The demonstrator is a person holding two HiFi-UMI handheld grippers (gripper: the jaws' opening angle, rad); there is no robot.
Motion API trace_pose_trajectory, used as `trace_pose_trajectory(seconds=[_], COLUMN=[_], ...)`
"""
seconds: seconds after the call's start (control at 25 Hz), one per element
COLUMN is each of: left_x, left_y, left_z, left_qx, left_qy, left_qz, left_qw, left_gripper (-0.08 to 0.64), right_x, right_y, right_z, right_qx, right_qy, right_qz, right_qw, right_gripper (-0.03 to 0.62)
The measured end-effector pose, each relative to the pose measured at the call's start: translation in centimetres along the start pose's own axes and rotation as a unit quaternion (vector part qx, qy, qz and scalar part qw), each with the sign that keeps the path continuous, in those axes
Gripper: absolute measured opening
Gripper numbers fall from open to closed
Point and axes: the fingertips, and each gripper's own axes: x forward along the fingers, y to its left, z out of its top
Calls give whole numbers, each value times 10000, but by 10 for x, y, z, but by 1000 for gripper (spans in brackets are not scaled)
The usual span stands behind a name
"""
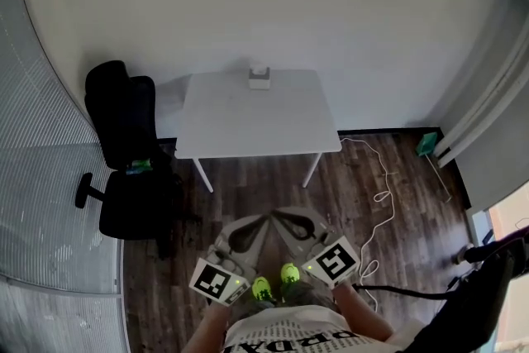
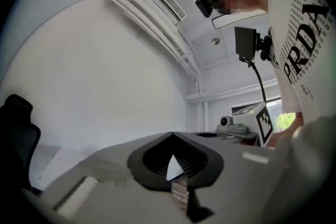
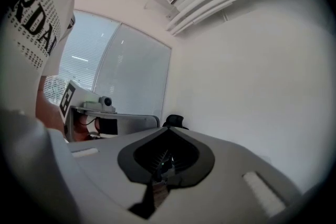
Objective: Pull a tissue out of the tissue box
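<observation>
Grey left claw (image 1: 263, 217) and right claw (image 1: 279, 215) side by side, angled inward, both closed empty, tissue box (image 1: 259, 78) well ahead

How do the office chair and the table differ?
The office chair is black; the table is white. The chair stands left of the table. The table bears a tissue box at its far edge; the chair bears a small green object. Both stand on the wood floor.
</observation>
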Motion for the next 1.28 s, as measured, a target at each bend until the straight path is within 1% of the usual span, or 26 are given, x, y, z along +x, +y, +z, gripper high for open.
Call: trace_pose_trajectory(seconds=[0.12, 0.24, 0.36, 0.52, 0.68, 0.88, 1.04, 1.16, 1.28], left_x=[6, 16, 34, 62, 98, 139, 175, 199, 220], left_y=[14, 26, 39, 58, 74, 88, 98, 102, 112], left_z=[-1, -7, -6, -12, -10, -17, -18, -16, -21], left_qx=[-126, -35, -124, -9, -21, 280, 330, 225, 267], left_qy=[-24, 68, 35, 150, 60, 157, 142, -27, -51], left_qz=[80, 110, 191, 223, 288, 260, 321, 445, 525], left_qw=[9999, 9999, 9997, 9996, 9996, 9991, 9988, 9988, 9983], left_gripper=[5, 5, 5, 5, 5, 5, 5, 5, 5], right_x=[13, 24, 34, 47, 55, 58, 60, 60, 66], right_y=[-7, -20, -40, -73, -108, -153, -188, -209, -233], right_z=[-5, -10, -14, -18, -21, -21, -23, -29, -35], right_qx=[19, 37, 55, 60, -13, -61, -123, -73, -119], right_qy=[-9, -11, -14, -47, -44, -122, -189, -202, -173], right_qz=[53, 107, 170, 222, 273, 303, 420, 529, 551], right_qw=[10000, 9999, 9998, 9997, 9996, 9994, 9989, 9984, 9983], right_gripper=[11, 11, 11, 11, 11, 11, 11, 11, 11])
